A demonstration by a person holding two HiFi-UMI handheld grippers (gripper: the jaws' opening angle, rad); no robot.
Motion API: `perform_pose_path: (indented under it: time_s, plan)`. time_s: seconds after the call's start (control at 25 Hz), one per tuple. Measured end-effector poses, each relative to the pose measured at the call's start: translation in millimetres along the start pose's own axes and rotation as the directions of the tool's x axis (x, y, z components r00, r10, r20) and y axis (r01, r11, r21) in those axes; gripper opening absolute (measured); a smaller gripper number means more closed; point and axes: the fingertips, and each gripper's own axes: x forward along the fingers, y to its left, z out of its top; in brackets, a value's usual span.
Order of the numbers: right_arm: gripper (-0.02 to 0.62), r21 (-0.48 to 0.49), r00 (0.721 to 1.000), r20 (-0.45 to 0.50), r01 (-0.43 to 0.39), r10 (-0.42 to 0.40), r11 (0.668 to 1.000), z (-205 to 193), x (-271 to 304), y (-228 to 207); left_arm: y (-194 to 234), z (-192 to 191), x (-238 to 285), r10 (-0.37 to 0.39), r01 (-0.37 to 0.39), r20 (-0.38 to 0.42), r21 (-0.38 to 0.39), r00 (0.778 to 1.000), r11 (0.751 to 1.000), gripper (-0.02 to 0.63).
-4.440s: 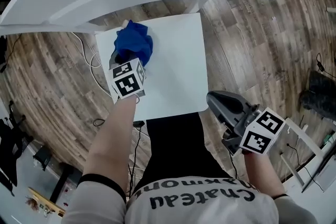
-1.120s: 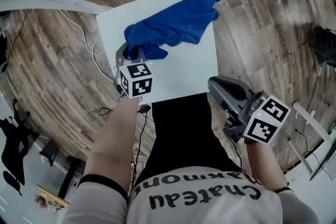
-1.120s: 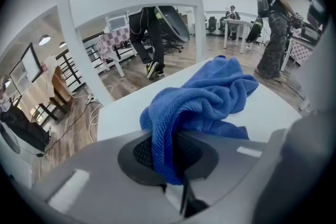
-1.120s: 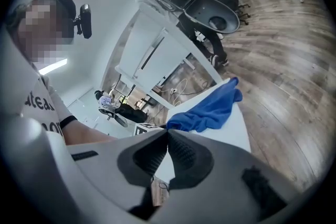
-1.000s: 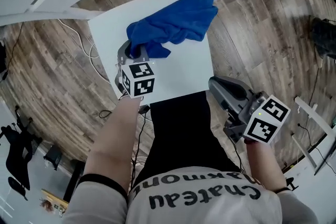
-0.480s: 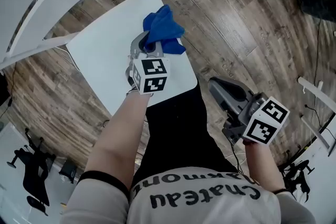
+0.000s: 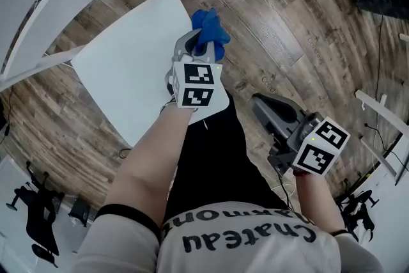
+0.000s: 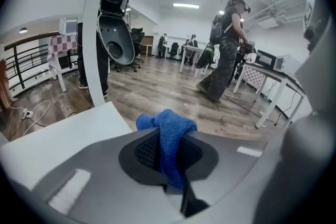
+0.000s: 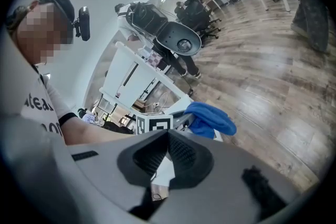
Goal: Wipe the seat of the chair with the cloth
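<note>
Cloth clamped in left gripper jaws, bunched at right edge of seat; seat surface lies left of jaws. Right gripper jaws closed, empty, held clear.

The left claw has crossed the chair seat. 4.4 s ago it stood near the seat's upper left corner, and a second ago it was by the seat's left side. Now it sits at the seat's right edge, near the centre of the frame's upper half. The cloth it pinches was first a small heap, then trailed in a long sweep toward the seat's upper right corner. It is bunched into a tight wad again, and seems to poke past the edge over the wooden floor. The seat has slid from top centre to the upper left of the frame, and lies turned cornerwise.
</note>
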Motion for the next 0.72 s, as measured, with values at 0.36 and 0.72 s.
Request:
perform_pose_path:
  time_s: [0.36, 0.72]
  plan:
    - [0.014, -0.111, 0.985, -0.108, -0.149, 0.137, 0.983, 24, 23, 61, 21, 76, -138, 0.032, 0.028, 0.357, -0.161, 0.934, 0.986, 0.032]
    - [0.014, -0.221, 0.899, -0.313, -0.384, 0.307, 0.897, 26, 71, 170, 107, 49, -372, 0.412, -0.259, 0.391, -0.387, 0.823, 0.885, 0.033]
